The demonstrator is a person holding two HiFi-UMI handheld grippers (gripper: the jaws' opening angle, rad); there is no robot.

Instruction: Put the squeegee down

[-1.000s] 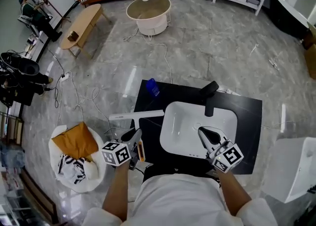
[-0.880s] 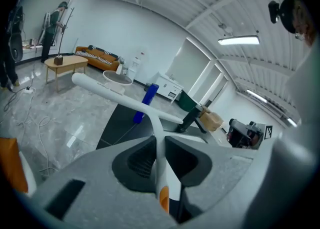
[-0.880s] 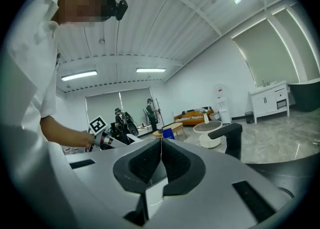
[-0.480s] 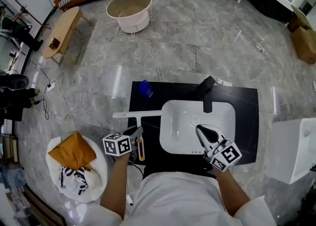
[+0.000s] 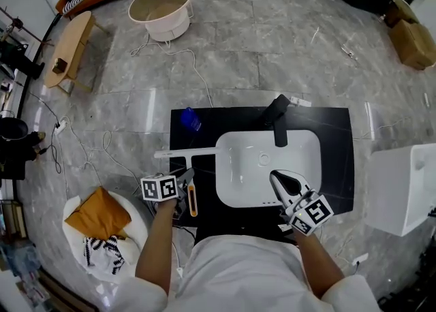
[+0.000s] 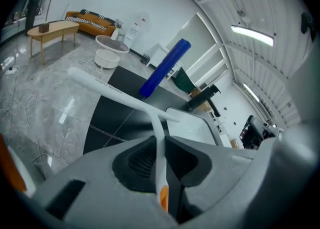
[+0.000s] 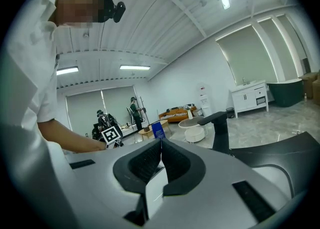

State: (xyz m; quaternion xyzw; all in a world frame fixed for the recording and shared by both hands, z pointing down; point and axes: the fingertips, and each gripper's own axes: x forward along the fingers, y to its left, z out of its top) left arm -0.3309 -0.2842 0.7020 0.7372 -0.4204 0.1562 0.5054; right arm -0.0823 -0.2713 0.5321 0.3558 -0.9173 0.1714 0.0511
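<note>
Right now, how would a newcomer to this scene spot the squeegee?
Find the black counter with the white sink set in it. At the sink's left edge is the squeegee, a T-shaped tool with its stem clamped in the left gripper. Only it has a long white blade and an orange grip; the blue object beyond it has neither.

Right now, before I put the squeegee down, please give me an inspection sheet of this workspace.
Surface: black counter with white sink, black faucet.
Job's things: squeegee, white blade over the counter's left edge; contact unclear.
Clutter: blue container at the far left corner.
Tongs: left tongs shut on the squeegee shaft; right tongs shut, empty, above the sink.
Cables: white cable on the floor beyond the counter.
Surroundings: round tub, wooden bench, basket with orange cloth.
</note>
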